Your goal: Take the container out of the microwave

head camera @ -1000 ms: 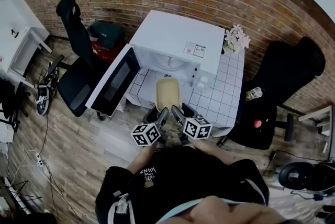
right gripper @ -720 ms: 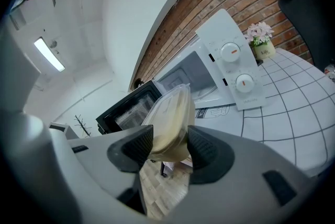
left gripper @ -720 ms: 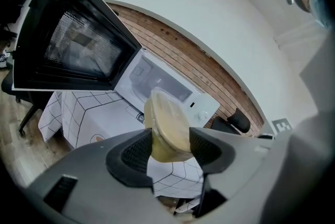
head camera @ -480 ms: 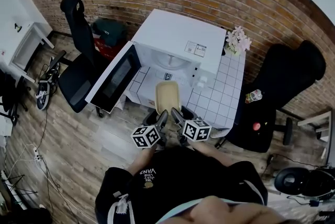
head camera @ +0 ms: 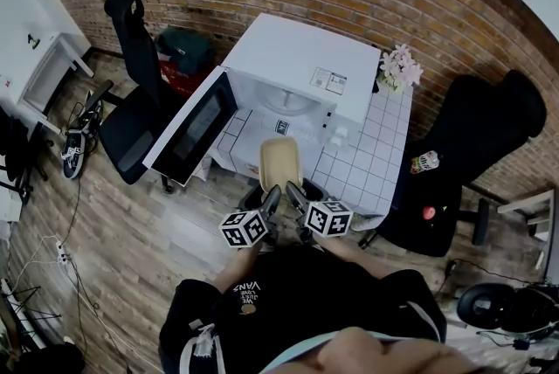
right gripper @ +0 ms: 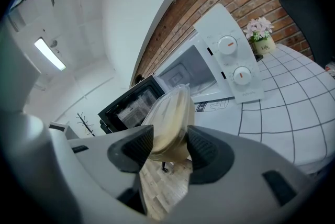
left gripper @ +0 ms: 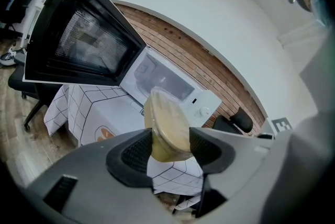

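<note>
A lidded clear container [head camera: 280,161] with beige contents hangs level in front of the white microwave [head camera: 301,66], over the tiled table's near edge. The microwave door [head camera: 188,132] swings wide open to the left and the cavity [head camera: 284,101] holds nothing I can see. My left gripper [head camera: 269,199] is shut on the container's [left gripper: 166,123] near left corner, pads pressing its sides. My right gripper [head camera: 295,194] is shut on the near right corner of the container [right gripper: 170,121]. The two grippers sit close side by side, their marker cubes just in front of my chest.
The white tiled table [head camera: 371,162] carries a small flower pot [head camera: 396,66] right of the microwave. A black office chair [head camera: 131,123] stands behind the open door, another chair [head camera: 472,145] at the right. A dark bag [head camera: 179,53] lies by the brick wall.
</note>
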